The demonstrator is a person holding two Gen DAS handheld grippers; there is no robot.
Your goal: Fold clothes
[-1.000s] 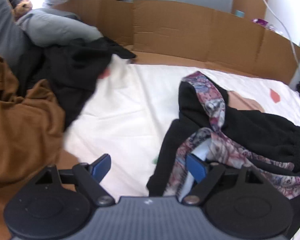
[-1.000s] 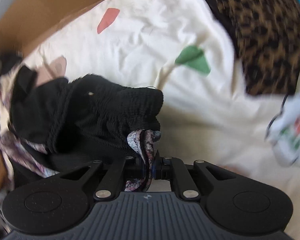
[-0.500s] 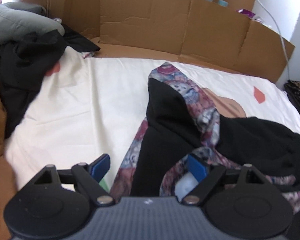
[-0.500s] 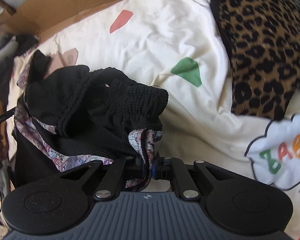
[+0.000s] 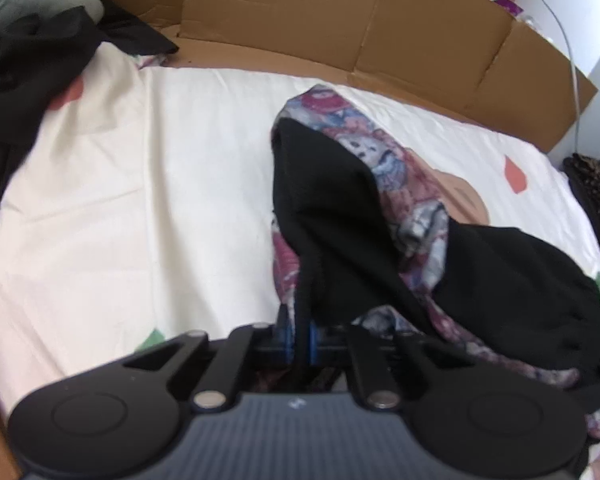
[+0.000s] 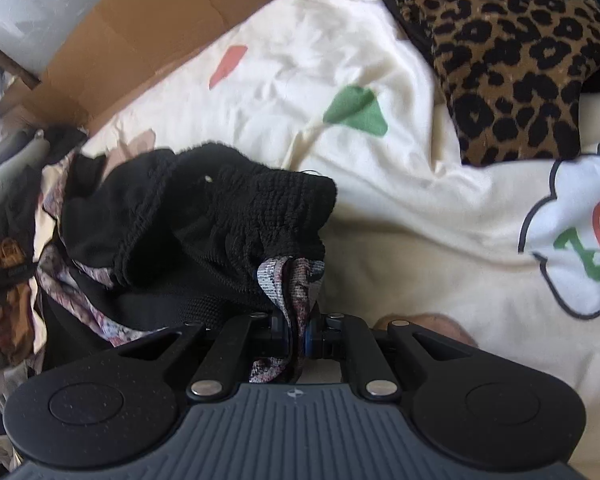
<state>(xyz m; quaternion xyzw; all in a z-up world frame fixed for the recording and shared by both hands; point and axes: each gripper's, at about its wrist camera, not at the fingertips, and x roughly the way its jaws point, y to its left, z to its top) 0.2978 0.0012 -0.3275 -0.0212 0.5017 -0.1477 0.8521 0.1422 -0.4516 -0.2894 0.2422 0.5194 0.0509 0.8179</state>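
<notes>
While the black garment with a floral lining [image 5: 328, 208] lies bunched on the cream bed sheet [image 5: 140, 200], the left gripper [image 5: 298, 338] has just been closing and now pinches a black fold of it. The right gripper [image 6: 298, 334] clamps the patterned lining [image 6: 296, 292] at the garment's other end. A leopard-print cushion [image 6: 512, 60] rests near the cardboard wall [image 5: 340, 12].

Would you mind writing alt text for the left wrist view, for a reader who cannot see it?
The left gripper is shut on a black edge of a black garment with floral lining, which lies crumpled on a cream bedsheet. Brown cardboard walls the far edge, and dark clothes are heaped at upper left.
</notes>
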